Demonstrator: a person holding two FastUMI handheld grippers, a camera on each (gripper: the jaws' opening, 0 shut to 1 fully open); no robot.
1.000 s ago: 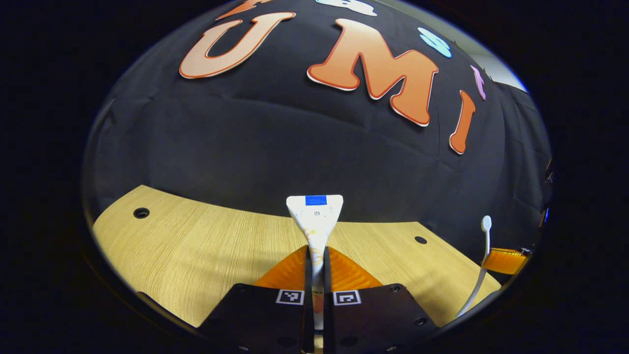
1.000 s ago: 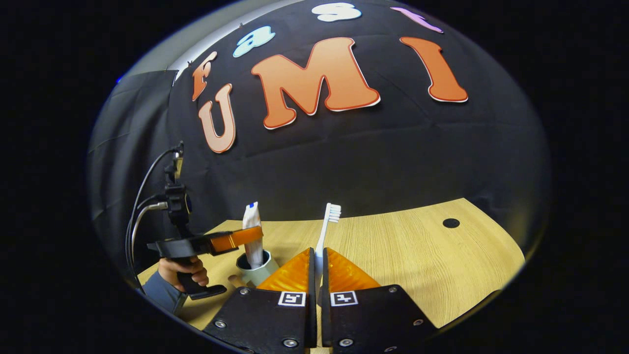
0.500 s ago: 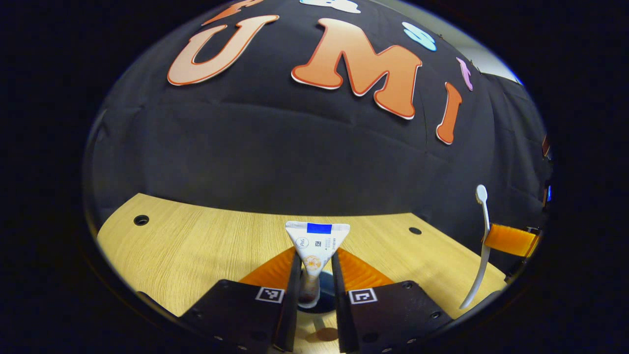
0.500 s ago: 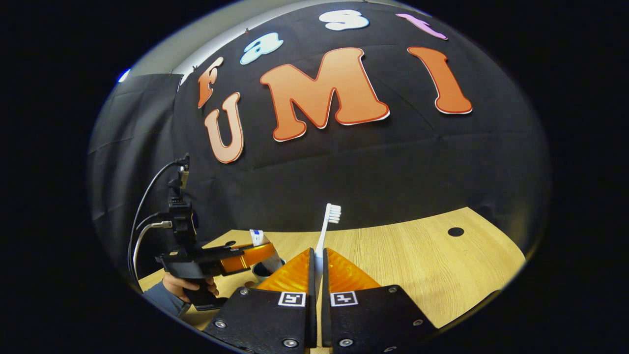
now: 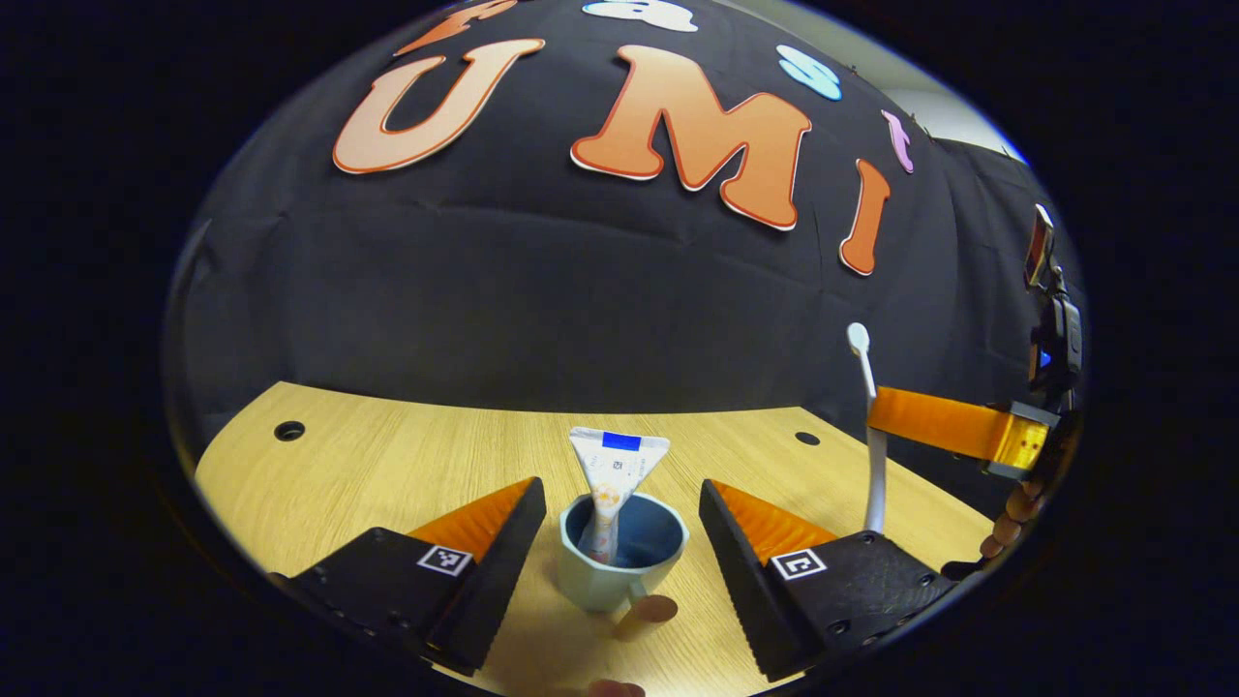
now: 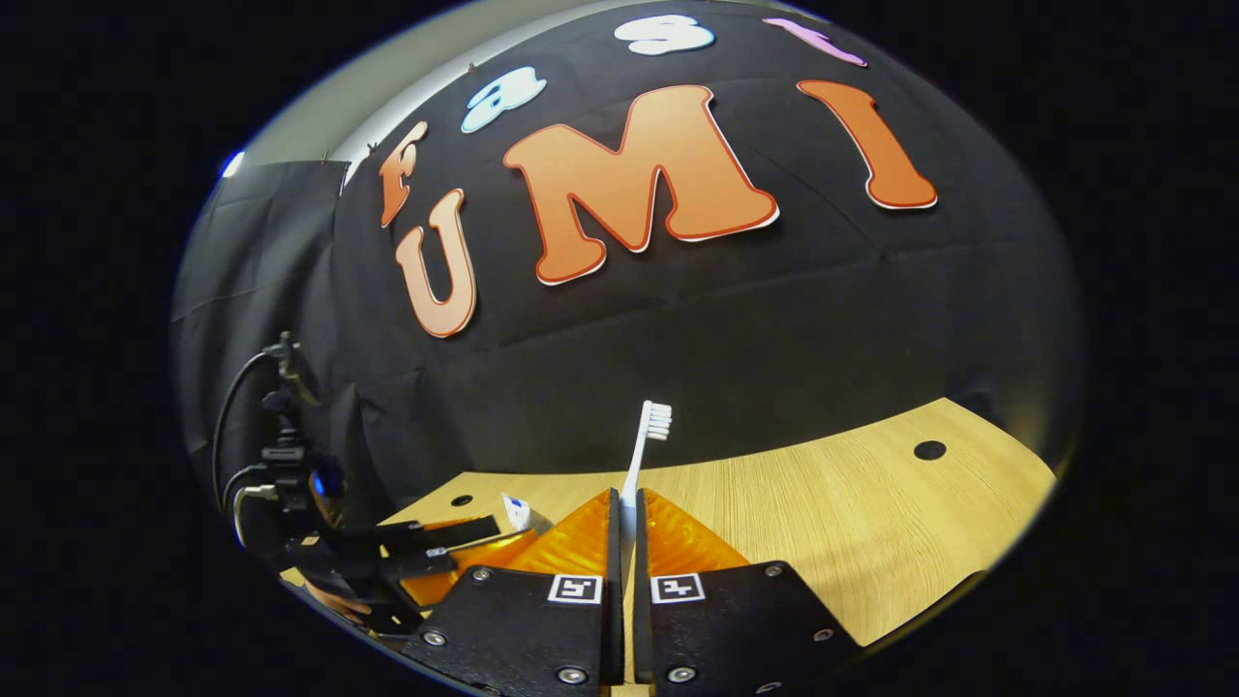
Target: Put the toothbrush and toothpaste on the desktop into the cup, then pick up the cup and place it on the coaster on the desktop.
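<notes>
Two wide-spread jaws of the left gripper [image 5: 619, 513] flank the cup [image 5: 621, 561] at lower centre, touching nothing; the toothpaste [image 5: 614, 474] stands inside it on the bench [image 5: 387, 465]. Beyond, right of frame, the right gripper [image 6: 624, 508] clamps the upright toothbrush [image 6: 647, 440].

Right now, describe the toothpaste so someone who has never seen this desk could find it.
On the wooden desk, between the open fingers of the left tool, stands a pale blue cup. The toothpaste is the white tube standing in it, its wide flat end up with a blue mark, unlike the thin toothbrush nearby.
</notes>
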